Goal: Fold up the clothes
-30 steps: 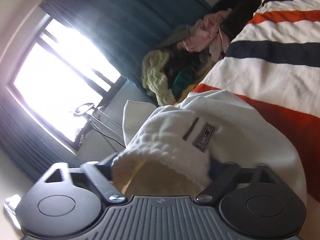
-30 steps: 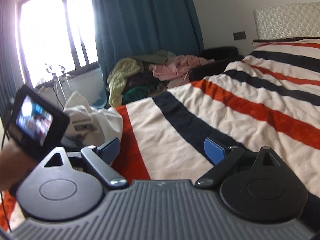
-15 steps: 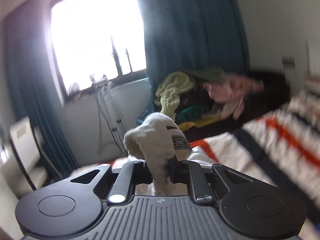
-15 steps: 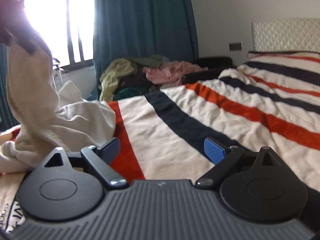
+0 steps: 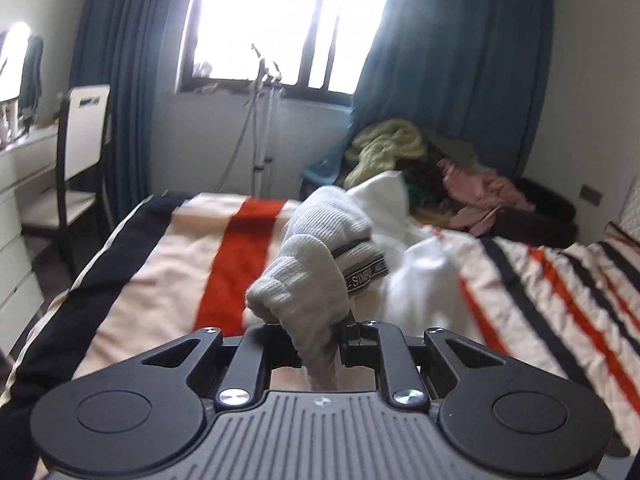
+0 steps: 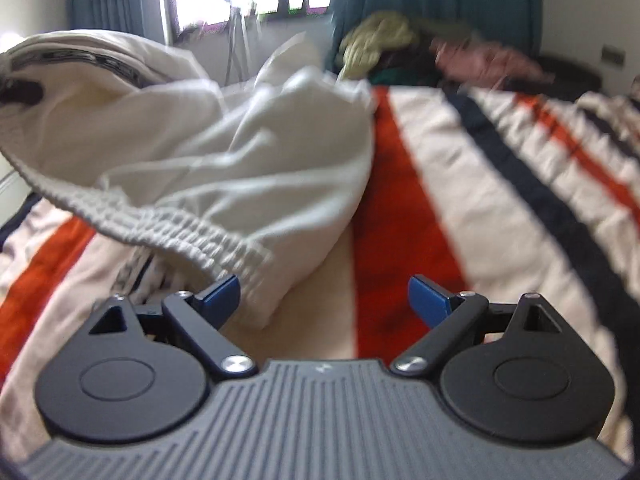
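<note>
A white sweatshirt-like garment [image 5: 316,264] with a ribbed hem and a dark lettered label [image 5: 366,276] hangs bunched over the striped bed blanket [image 5: 168,264]. My left gripper [image 5: 320,336] is shut on its ribbed edge and holds it lifted. In the right wrist view the same garment [image 6: 224,152] drapes across the left half, and its ribbed hem runs down to the left blue pad [image 6: 220,294]. My right gripper [image 6: 324,296] stands open low over the blanket [image 6: 440,200], the cloth's edge just inside its left finger, not pinched.
A pile of loose clothes [image 5: 400,148] lies beyond the bed's far side, by the teal curtain [image 5: 440,60]. A white chair [image 5: 80,136] and a drawer unit [image 5: 20,200] stand left of the bed. A thin metal stand [image 5: 264,120] is under the window.
My left gripper shut on the garment's ribbed edge, rolled upright and carried it up and across the bed. My right gripper moved in low toward the hanging hem, still open.
</note>
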`<state>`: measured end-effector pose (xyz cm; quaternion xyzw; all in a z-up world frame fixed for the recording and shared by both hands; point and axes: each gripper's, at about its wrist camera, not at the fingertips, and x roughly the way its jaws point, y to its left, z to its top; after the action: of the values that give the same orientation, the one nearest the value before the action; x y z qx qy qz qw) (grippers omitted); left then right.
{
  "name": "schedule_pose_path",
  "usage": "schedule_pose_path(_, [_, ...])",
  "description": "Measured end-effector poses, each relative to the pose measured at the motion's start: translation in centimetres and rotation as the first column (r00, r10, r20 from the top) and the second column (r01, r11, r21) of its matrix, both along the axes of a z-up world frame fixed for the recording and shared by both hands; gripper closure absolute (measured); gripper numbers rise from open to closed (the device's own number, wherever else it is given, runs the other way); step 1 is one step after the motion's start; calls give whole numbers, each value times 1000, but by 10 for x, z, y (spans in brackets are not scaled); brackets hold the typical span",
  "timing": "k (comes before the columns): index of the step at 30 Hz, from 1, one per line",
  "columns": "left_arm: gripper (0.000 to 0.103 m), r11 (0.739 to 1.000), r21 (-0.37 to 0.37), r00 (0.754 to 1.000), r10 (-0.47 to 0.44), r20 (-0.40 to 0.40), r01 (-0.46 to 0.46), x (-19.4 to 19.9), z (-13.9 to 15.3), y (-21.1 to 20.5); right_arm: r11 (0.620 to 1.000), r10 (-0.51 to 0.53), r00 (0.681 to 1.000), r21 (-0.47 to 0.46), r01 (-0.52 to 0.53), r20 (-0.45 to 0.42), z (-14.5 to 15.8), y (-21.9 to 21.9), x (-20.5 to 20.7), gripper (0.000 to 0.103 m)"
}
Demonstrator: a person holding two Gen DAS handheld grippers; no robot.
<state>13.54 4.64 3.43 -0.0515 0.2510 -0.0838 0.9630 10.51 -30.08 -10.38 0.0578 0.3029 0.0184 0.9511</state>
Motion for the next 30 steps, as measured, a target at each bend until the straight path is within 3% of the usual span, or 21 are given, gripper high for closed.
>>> schedule_pose_path(4, [86, 999, -13, 999, 33, -20, -33, -2, -33, 33, 996, 62, 997, 69, -58, -54, -13, 10, 11, 11])
schedule_pose_path(8, [84, 995, -50, 996, 90, -24, -92, -10, -69, 49, 992, 45, 998, 123, -40, -35, -19, 10, 14, 11])
schedule_pose_path(11, [84, 994, -42, 994, 97, -40, -99, -5, -74, 50, 983, 9, 1000, 181, -5, -24, -19, 2, 18, 11])
schedule_pose_path(15, [83, 986, -114, 992, 121, -40, -125, -1, -73, 58, 969, -3, 999, 245, 11, -32, -23, -4, 33, 12])
schedule_pose_path(17, [83, 969, -181, 985, 162, -60, -170, 7, -72, 63, 968, 5, 999, 250, 6, -46, -27, -3, 40, 28])
schedule_pose_path(19, [83, 954, -233, 981, 179, -72, -191, 11, -69, 66, 969, 20, 998, 247, -4, -62, -31, 1, 44, 29])
schedule_pose_path(20, [83, 951, -242, 981, 179, -71, -191, 12, -68, 66, 972, 22, 998, 234, -9, -55, -31, 3, 45, 34])
schedule_pose_path(22, [82, 962, -217, 986, 158, -49, -165, 12, -63, 61, 979, 27, 999, 203, -20, -33, -26, 5, 45, 52])
schedule_pose_path(24, [80, 966, -216, 989, 136, -51, -144, 13, -60, 56, 982, 28, 999, 188, -24, -18, -18, 5, 41, 83])
schedule_pose_path(30, [75, 951, -264, 981, 126, -150, -163, 9, -68, 61, 996, 29, 984, 82, -44, 176, 35, 10, -1, 84])
